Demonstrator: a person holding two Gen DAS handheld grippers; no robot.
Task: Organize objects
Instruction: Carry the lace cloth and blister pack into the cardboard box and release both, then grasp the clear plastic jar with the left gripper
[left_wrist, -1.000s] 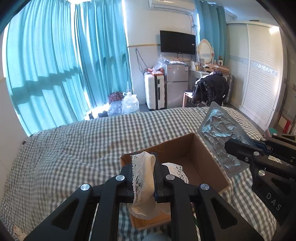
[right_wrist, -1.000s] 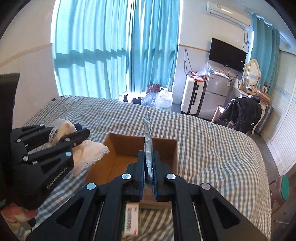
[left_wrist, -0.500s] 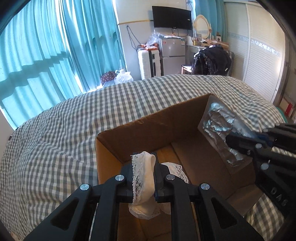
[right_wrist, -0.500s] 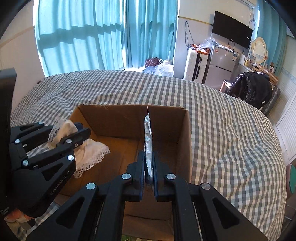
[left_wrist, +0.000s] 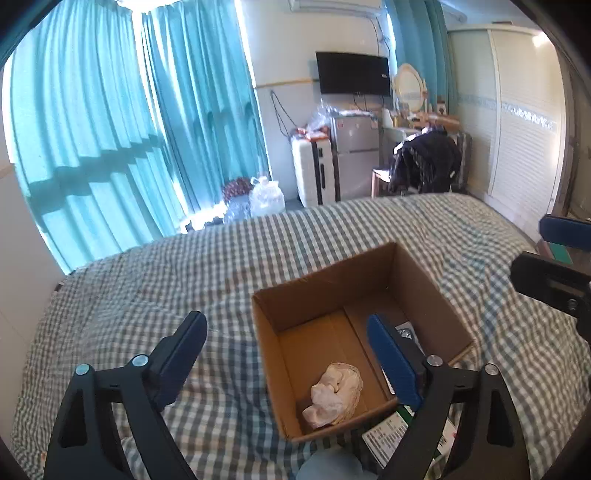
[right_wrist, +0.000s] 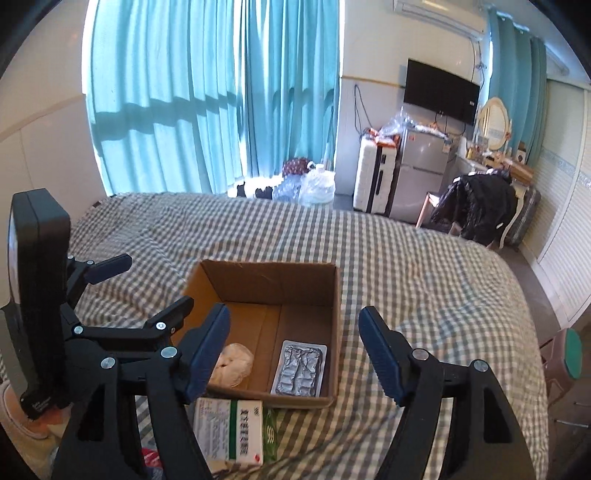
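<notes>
While the left wrist view looks down over the checked bed, the left gripper hangs with its blue-padded fingers spread wide and nothing between them, above the open cardboard box, in whose near left corner lies a crumpled cream lace cloth, with a sliver of the foil blister pack showing behind the right finger. From the right wrist view, the right gripper is likewise spread wide and empty above the box, where the cloth sits at the near left and the blister pack lies flat in the near right corner, while a green-and-white medicine carton rests on the bed just outside the box's near wall.
</notes>
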